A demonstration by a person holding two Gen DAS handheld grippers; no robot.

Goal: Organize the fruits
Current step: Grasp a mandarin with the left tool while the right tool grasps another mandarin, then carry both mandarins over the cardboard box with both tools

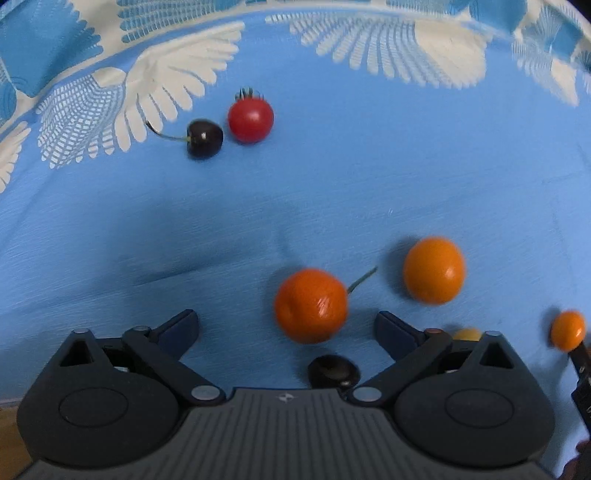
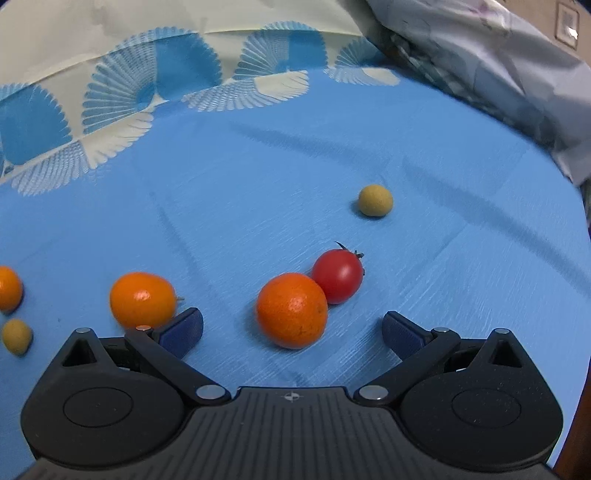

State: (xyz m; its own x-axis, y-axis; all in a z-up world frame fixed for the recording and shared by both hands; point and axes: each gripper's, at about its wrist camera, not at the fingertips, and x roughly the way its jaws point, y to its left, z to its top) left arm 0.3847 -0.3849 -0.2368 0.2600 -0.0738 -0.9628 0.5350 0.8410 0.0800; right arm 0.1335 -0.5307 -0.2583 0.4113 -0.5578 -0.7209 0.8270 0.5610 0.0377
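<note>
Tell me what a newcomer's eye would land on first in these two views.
Bright round orange fruits on the blue patterned cloth stand out: one lies just ahead of the open left hand-held gripper, another just ahead of the open right hand-held gripper, touching a red cherry tomato. Farther off in the left view, a dark cherry with a stem lies beside a second red tomato.

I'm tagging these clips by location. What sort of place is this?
Probably a home, perhaps a bed or a cloth-covered table: a blue patterned cloth holds loose fruit, rumpled grey fabric lies beside it, and a framed picture hangs on the wall.
</note>
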